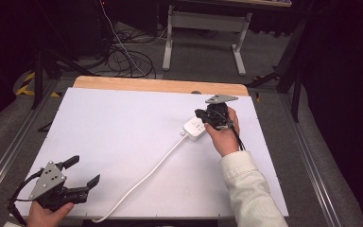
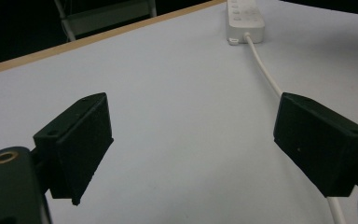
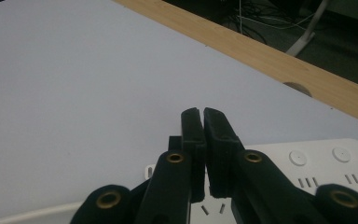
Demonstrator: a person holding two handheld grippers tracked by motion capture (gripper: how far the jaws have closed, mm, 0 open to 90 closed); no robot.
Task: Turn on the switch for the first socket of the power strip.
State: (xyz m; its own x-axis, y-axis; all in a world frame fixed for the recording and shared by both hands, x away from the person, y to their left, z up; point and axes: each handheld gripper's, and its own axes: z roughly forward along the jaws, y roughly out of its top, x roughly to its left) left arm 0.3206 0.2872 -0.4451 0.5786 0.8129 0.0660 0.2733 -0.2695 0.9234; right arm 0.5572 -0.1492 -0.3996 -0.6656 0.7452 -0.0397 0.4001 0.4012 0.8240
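Power strip (image 1: 196, 128) lying flat on the white table (image 1: 123, 137), toward its far right, sockets and switches facing up. Trailing a white cord (image 1: 142, 182) diagonally back toward the near edge, likely to a plug off the table.

Right tongs (image 1: 203, 116) hovering over the strip's far end, jaws pressed together with nothing between them. Probably being held shut so as to present one narrow tip, suited to pressing a switch rather than grasping; only a judgement.

Left tongs (image 1: 84, 171) resting low at the near left corner, jaws spread wide and empty, well apart from the strip. Apparently waiting clear of the cord, perhaps ready for steadying.
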